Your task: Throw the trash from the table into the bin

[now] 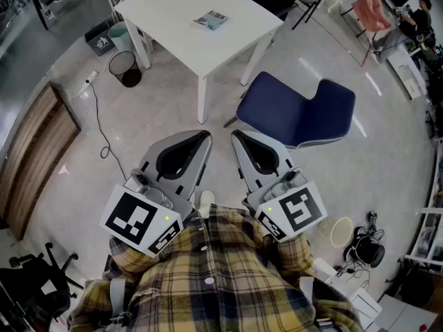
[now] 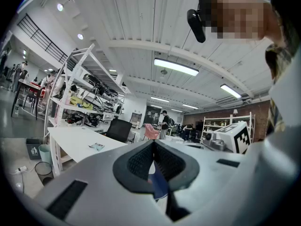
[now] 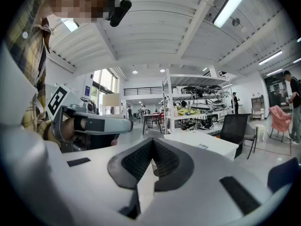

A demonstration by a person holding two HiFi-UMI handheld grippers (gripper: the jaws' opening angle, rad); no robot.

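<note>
White table point(image 1: 176, 21) bears one flat wrapper point(image 1: 210, 20)

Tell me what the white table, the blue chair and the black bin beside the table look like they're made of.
White table: probably painted wood or laminate, smooth matte top. Blue chair: seemingly fabric upholstery, soft dull surface. Black bin: likely wire mesh, walls look see-through.

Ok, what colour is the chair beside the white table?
Dark blue; the chair shows best in the head view.
</note>
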